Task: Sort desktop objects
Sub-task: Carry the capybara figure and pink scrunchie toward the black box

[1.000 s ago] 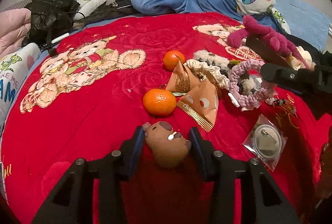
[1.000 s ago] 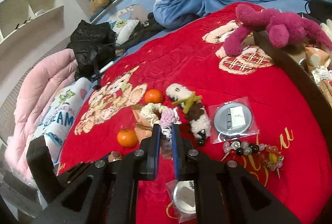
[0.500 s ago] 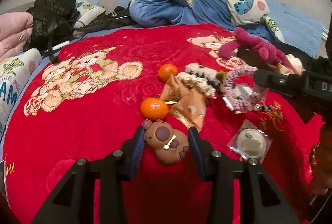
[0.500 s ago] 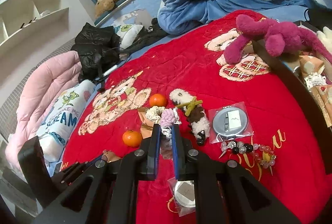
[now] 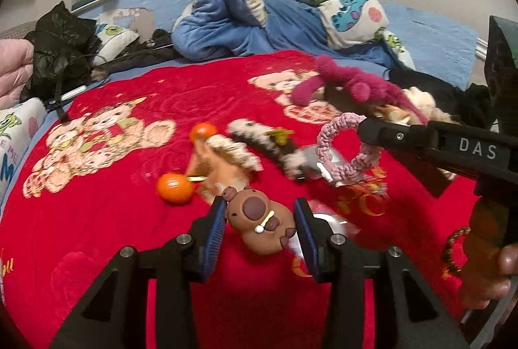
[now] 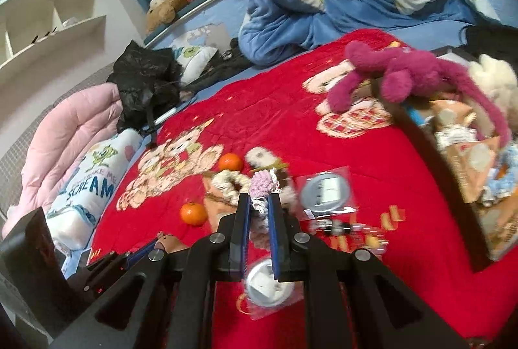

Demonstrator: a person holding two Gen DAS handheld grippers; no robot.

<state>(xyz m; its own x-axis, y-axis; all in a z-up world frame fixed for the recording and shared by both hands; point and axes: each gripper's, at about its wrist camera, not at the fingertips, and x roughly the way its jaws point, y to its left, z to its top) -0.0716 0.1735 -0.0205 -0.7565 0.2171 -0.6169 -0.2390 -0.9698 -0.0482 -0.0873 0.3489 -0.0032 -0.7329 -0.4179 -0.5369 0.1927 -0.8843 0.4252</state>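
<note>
A: Left gripper (image 5: 259,221) is clamping the capybara toy (image 5: 259,224) above the red blanket (image 5: 97,219).

B: Only the right view shows the box (image 6: 453,187) at 3 o'clock (right gripper (image 6: 259,216) pinches the pink scrunchie (image 6: 261,187)). Two oranges (image 6: 193,213) lie there.

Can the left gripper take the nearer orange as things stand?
Probably not yet. The left gripper is shut on the capybara toy, so its fingers are full. The nearer orange lies uncovered on the blanket, ahead to the left.
</note>
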